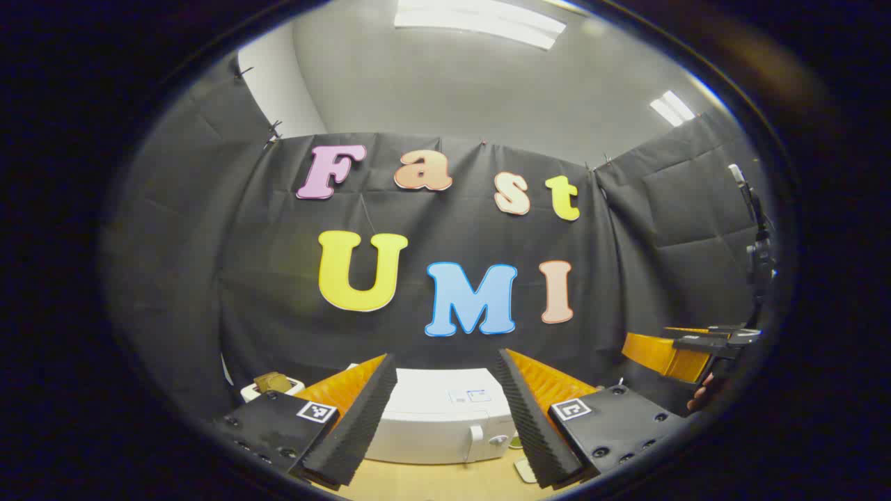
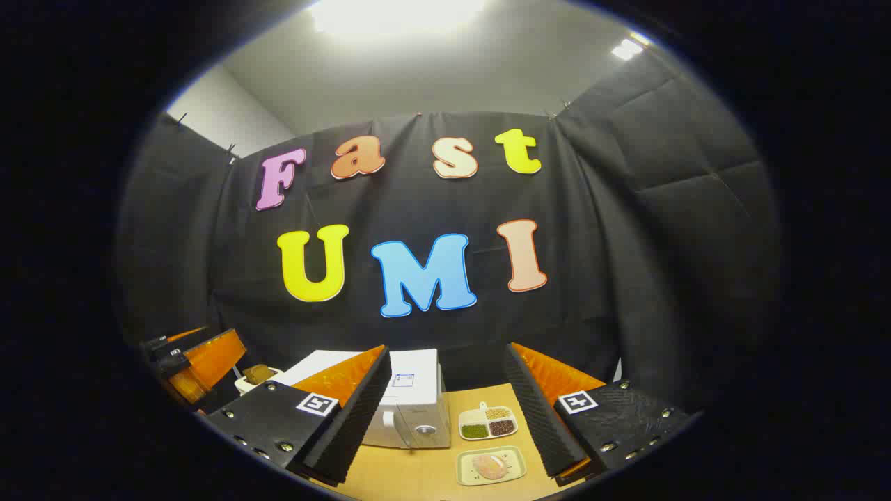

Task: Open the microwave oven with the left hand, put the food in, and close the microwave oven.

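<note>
The white microwave (image 1: pixel 431 417) stands on the wooden table (image 1: pixel 431 481) with its door closed, handle (image 1: pixel 477 435) at the door's right side. My left gripper (image 1: pixel 445 358) hovers in front of it, open and holding nothing. In the right gripper view the microwave (image 2: pixel 411 396) sits left of centre. A pale plate with pinkish food (image 2: pixel 491 466) lies on the table in front of my right gripper (image 2: pixel 447 350), which is open with nothing between its fingers. The right gripper (image 1: pixel 686 351) also appears far right in the left gripper view, with a hand (image 1: pixel 699 400) below it.
A white dish with brown food (image 1: pixel 273 383) sits left of the microwave, seen too in the right gripper view (image 2: pixel 259 374). A divided tray of grains (image 2: pixel 487 422) lies right of the microwave. The left gripper (image 2: pixel 198 362) shows at the far left. Black cloth walls enclose the table.
</note>
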